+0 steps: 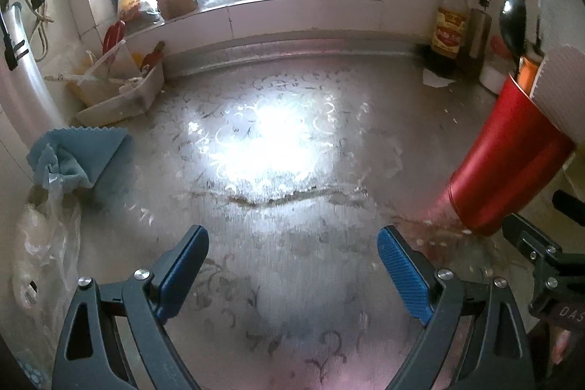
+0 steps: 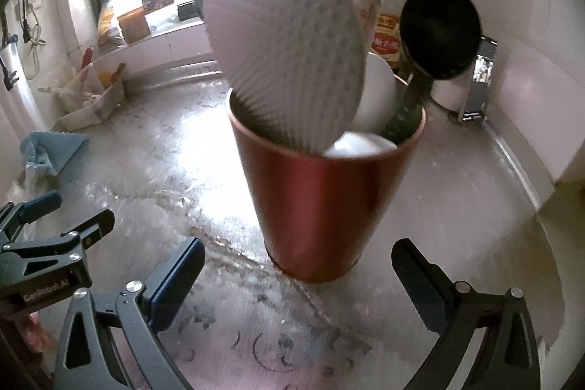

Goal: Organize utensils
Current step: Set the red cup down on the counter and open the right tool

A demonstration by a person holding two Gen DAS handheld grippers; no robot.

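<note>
Where the patterned metal worktop [image 1: 292, 170] spreads under the window glare, it carries everything else in sight, bare across its middle. A red cup [image 2: 321, 200] stands upright on it, directly ahead of the right tongs [image 2: 296, 265] and off to the right of the left tongs [image 1: 292, 254]. Out of the cup rises a broad white ribbed paddle [image 2: 289, 57], its head leaning left above the rim; beside it, toward the right of the cup, a black ladle [image 2: 438, 35] stands with its handle down inside and its bowl up. Something white and rounded shows just inside the front rim, too blurred to identify.

Both tongs are spread wide and pinch nothing; the right pair sits just short of the cup's base, not touching it, and the left pair hovers over bare worktop.

At the far left corner a pale plastic tray [image 1: 120, 94] holds a few red-handled tools. Near it lies a crumpled blue cloth [image 1: 73, 156]. Against the back wall to the right stands a sauce bottle [image 1: 449, 17] with a yellow cap.
</note>
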